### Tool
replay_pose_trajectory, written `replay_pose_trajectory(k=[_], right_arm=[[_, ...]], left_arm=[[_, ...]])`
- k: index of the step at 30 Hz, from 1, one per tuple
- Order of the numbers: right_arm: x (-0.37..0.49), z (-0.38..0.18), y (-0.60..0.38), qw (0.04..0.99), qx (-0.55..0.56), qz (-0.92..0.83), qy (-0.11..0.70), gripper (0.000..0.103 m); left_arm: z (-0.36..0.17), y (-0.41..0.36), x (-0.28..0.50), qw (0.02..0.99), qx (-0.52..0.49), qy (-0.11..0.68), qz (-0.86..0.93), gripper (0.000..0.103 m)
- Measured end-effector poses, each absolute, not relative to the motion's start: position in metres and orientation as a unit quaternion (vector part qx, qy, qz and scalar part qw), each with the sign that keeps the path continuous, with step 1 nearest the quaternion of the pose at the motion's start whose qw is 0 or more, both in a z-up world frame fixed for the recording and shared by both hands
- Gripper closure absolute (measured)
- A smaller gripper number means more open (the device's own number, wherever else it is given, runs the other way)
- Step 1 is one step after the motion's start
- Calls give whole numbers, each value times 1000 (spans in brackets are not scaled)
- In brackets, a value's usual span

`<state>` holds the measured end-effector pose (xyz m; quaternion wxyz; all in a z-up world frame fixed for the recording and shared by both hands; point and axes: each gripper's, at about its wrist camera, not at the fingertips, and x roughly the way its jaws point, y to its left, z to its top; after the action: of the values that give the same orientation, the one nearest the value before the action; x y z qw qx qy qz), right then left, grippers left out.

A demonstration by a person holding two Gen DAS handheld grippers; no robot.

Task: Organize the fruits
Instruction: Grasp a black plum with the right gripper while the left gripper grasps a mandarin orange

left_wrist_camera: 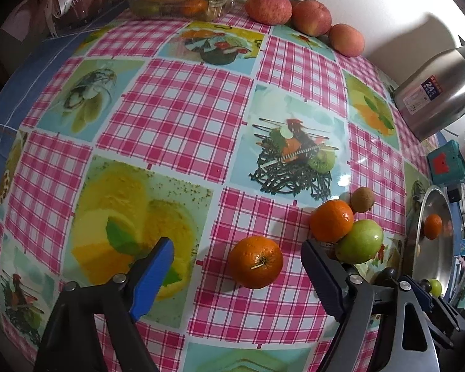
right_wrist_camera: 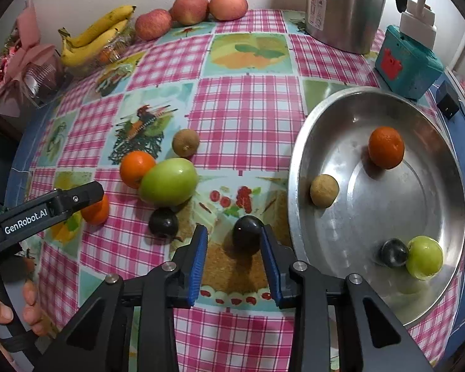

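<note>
Near tabletop's front edge: right gripper (right_wrist_camera: 234,257) open, jaws straddling dark plum (right_wrist_camera: 247,238) without clamping, likely bound for steel tray (right_wrist_camera: 297,167) just beside. Left gripper (left_wrist_camera: 237,274) wide open, empty, lined up on orange (left_wrist_camera: 255,262).

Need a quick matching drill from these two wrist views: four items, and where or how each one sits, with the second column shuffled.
Items:
1. dark plum
2. bananas
3. brown kiwi
4. near orange

Places:
A. on the clear plastic box
B. between the open fingers of the left gripper
C. inside the metal basin
D. between the open fingers of the right gripper

Pairs: 1-D, 2-A, 3-C, 4-B
</note>
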<state>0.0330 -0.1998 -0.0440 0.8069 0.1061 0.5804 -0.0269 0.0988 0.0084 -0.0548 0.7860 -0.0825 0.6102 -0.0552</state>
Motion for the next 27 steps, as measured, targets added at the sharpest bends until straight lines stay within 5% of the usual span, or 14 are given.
replay_pose_trajectory(k=[15, 27], right_arm=[[34, -52, -197, 800, 82, -43, 592, 70], [38, -55, -196, 798, 68, -50, 596, 78]], left_arm=[[-60, 5, 100, 780, -82, 618, -56, 29], [-55, -2, 99, 778, -82, 617, -81, 63]])
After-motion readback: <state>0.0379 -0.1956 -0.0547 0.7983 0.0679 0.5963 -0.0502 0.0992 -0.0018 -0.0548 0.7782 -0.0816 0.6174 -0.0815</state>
